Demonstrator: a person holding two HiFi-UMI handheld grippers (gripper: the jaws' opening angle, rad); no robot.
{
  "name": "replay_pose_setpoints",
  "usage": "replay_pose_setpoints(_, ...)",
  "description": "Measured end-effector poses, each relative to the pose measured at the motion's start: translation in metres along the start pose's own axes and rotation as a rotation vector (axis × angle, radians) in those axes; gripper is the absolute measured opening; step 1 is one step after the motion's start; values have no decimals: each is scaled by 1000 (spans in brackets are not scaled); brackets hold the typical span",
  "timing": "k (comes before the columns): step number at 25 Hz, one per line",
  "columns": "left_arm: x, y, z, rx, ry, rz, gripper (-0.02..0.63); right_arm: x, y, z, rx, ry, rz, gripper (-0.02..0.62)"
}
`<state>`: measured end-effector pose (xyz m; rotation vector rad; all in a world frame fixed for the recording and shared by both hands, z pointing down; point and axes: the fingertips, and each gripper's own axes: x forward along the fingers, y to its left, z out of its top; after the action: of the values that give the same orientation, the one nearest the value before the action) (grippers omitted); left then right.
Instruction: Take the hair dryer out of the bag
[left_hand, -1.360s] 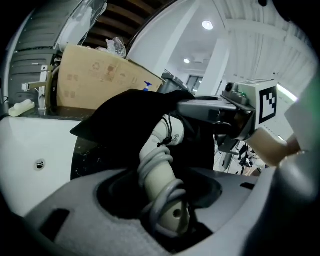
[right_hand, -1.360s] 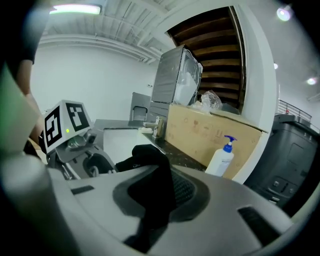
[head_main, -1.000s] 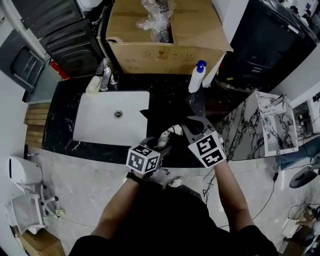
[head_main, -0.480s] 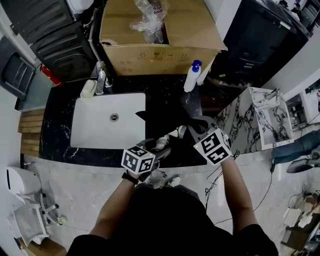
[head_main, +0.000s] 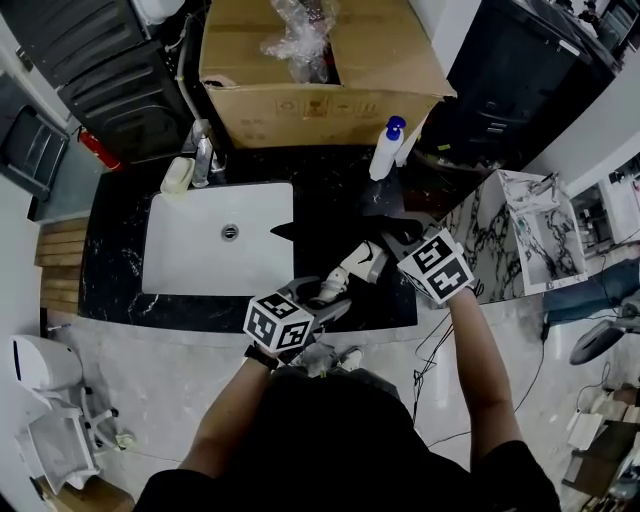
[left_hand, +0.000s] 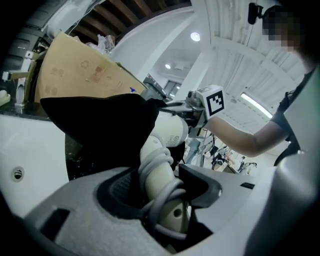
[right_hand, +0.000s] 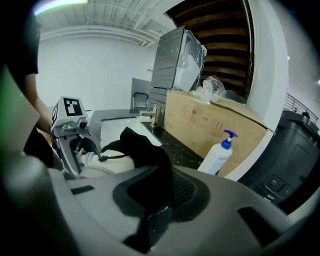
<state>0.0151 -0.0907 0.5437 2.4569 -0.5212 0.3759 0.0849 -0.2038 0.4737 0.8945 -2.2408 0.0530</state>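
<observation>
The white hair dryer (head_main: 347, 273) sticks half out of the black bag (head_main: 325, 225) on the dark counter. My left gripper (head_main: 322, 296) is shut on the dryer's handle, which has the grey cord (left_hand: 159, 161) wound round it. In the left gripper view the handle (left_hand: 161, 187) sits between the jaws of my left gripper (left_hand: 165, 200), and the dryer's body (left_hand: 169, 133) is still inside the bag's mouth (left_hand: 102, 127). My right gripper (head_main: 397, 238) is shut on the bag's cloth (right_hand: 147, 155), pinched in my right gripper (right_hand: 155, 200). My left gripper (right_hand: 70, 132) shows beyond it.
A white sink (head_main: 190, 265) lies left of the bag, with a faucet (head_main: 203, 152) and soap (head_main: 178, 175) behind it. A large cardboard box (head_main: 320, 95) stands at the back. A white pump bottle (head_main: 382, 152) stands beside it. A marble block (head_main: 500, 240) is at the right.
My right gripper has drawn the bag away to the right. More of the white dryer shows outside the bag. My left gripper has lifted slightly with the handle.
</observation>
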Motion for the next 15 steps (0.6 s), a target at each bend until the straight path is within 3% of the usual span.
replay_pose_setpoints(7, -16, -21, 3, -3, -50, -74, 242, -1, 1, 10, 45, -41, 64, 44)
replay_pose_setpoints(15, -17, -39, 5, 11, -80, -154, 242, -7, -18, 11, 18, -23, 49, 44)
